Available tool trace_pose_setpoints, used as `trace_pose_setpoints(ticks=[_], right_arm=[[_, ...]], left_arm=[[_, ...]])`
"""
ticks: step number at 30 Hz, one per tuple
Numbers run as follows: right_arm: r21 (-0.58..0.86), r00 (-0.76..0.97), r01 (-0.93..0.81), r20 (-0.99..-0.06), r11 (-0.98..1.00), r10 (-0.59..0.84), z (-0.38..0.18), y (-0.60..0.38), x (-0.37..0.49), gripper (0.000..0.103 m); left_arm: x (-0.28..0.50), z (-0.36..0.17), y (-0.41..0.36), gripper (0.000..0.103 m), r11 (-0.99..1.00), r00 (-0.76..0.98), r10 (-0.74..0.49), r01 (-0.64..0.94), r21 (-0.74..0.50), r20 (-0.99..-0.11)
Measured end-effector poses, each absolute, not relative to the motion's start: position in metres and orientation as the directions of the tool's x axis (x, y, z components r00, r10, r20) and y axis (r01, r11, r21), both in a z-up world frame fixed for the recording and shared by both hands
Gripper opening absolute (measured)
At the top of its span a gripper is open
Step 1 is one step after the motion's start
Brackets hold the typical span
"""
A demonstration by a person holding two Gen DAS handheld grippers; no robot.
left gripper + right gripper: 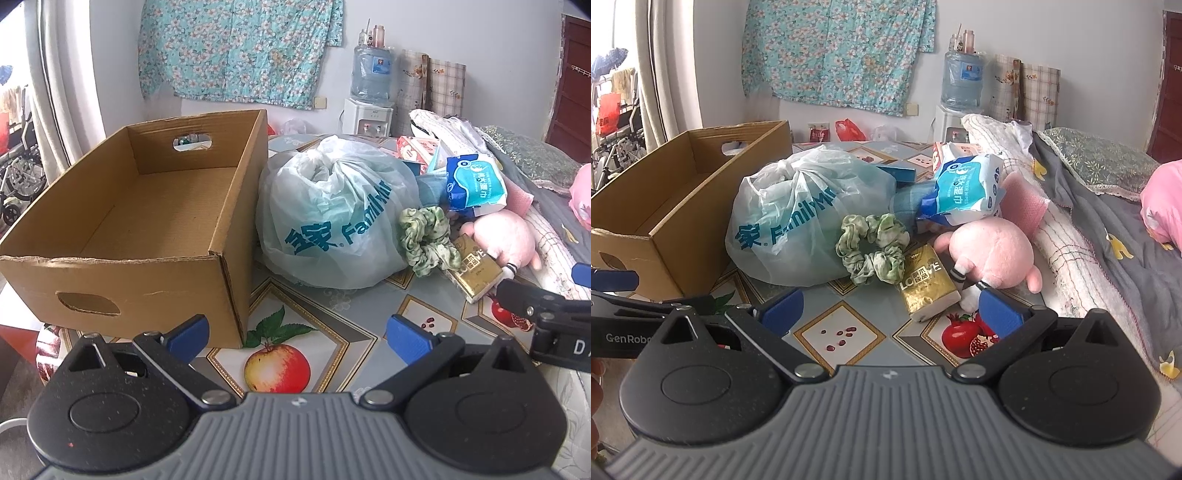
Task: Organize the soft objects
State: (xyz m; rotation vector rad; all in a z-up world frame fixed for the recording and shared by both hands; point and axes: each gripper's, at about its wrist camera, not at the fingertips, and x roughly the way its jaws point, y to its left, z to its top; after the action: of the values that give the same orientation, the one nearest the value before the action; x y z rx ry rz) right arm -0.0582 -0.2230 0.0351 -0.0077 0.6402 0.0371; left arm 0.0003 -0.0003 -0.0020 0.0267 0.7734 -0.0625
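Our right gripper [890, 308] hangs with jaws apart and empty. The green scrunchie [873, 253] lies just ahead of it, slightly left, leaning on the plastic bag [786, 221]. Our left gripper [297, 334], also spread and empty, sits nearer the cardboard box [122, 229], so we judge the right one closer.

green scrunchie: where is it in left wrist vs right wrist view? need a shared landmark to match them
Left wrist: green scrunchie sits right of centre, against the plastic bag's right side.
Right wrist: green scrunchie sits at centre, in front of the plastic bag.
Shared landmark: the gold packet lies just right of it in both.
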Motion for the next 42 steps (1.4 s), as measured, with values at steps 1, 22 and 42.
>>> trace_pose_setpoints(ticks=[1, 22, 42], right_arm=[[0.004, 0.801, -0.037, -0.598, 0.999, 0.032, 0.0352, -0.2229, -0.0581, 0.102], [0.005, 0.8, -0.039, -0.598, 0.999, 0.034, 0.0348, -0.2222, -0.0577, 0.102], [0.013, 0.794, -0.041, -0.606, 0.999, 0.041, 0.0316, -0.2197, -0.0527, 0.102]], left_arm=[[0.0003, -0.002, -0.0004, 0.103, 0.998, 0.714, -0.046, 0.066, 0.002, -0.699], [0.0008, -0.0033, 0.0011, 0.103, 0.998, 0.712, -0.043, 0.064, 0.004, -0.701], [0.0037, -0.008, 0.0016, 0.103, 0.999, 0.703, -0.034, 0.054, 0.005, -0.71]])
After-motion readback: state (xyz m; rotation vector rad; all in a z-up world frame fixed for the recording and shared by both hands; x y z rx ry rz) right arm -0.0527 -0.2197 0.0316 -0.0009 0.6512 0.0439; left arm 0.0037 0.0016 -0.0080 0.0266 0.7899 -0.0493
